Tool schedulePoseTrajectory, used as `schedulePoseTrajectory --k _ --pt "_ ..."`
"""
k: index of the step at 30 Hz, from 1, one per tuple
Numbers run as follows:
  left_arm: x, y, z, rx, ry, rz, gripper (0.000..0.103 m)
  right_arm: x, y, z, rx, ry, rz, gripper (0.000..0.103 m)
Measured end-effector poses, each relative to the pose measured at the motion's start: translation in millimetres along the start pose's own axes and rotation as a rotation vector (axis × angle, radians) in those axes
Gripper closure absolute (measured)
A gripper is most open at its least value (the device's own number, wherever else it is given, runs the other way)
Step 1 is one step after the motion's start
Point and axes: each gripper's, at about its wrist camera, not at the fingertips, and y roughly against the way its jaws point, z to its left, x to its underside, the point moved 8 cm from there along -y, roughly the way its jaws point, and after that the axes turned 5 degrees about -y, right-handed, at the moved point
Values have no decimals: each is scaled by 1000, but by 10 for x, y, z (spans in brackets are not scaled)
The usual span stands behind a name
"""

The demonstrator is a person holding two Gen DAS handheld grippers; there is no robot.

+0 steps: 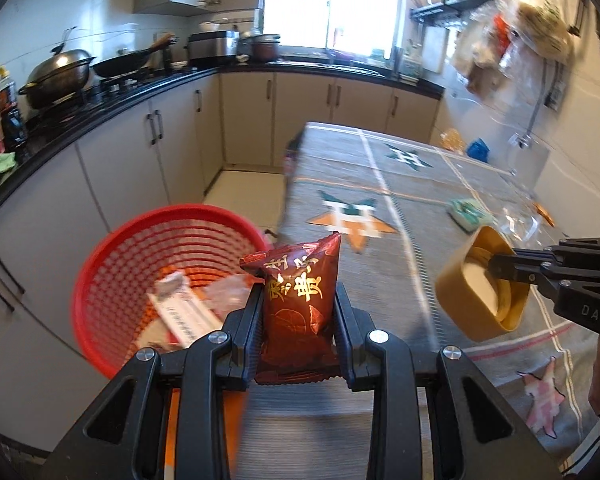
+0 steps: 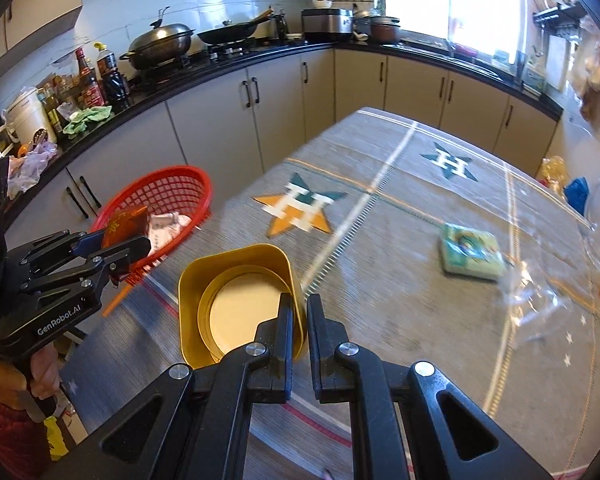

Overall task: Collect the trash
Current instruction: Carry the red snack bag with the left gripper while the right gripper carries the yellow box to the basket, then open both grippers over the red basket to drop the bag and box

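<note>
My left gripper (image 1: 298,300) is shut on a dark red snack packet (image 1: 300,296) and holds it upright at the table's left edge, beside the red mesh basket (image 1: 112,280). The basket holds a white wrapper (image 1: 184,312). My right gripper (image 2: 299,308) is shut on the wall of a yellow square cup (image 2: 228,276), held above the table. In the left wrist view the cup (image 1: 480,284) and right gripper (image 1: 500,270) are at the right. In the right wrist view the left gripper (image 2: 124,248) holds the packet (image 2: 120,226) over the basket (image 2: 188,184).
The table (image 1: 380,184) has a grey patterned cloth. A green packet (image 2: 470,250) and crumpled clear plastic (image 2: 536,292) lie on its right side. A blue item (image 2: 576,192) sits at the far right edge. Kitchen counters with pans (image 2: 160,42) run along the left and back.
</note>
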Motion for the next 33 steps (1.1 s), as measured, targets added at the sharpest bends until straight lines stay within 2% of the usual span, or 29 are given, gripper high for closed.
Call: schedulePoseTrajectory --k 15,23,33 --pt "60 -17 1059 -120 147 11 72 -515 -393 687 -121 7 7 95" --pt "143 -213 1271 -144 172 46 72 -668 -797 1073 -167 9 43 95" --pt "233 -388 1347 -146 171 79 72 -706 -1234 1188 -179 -13 98 95"
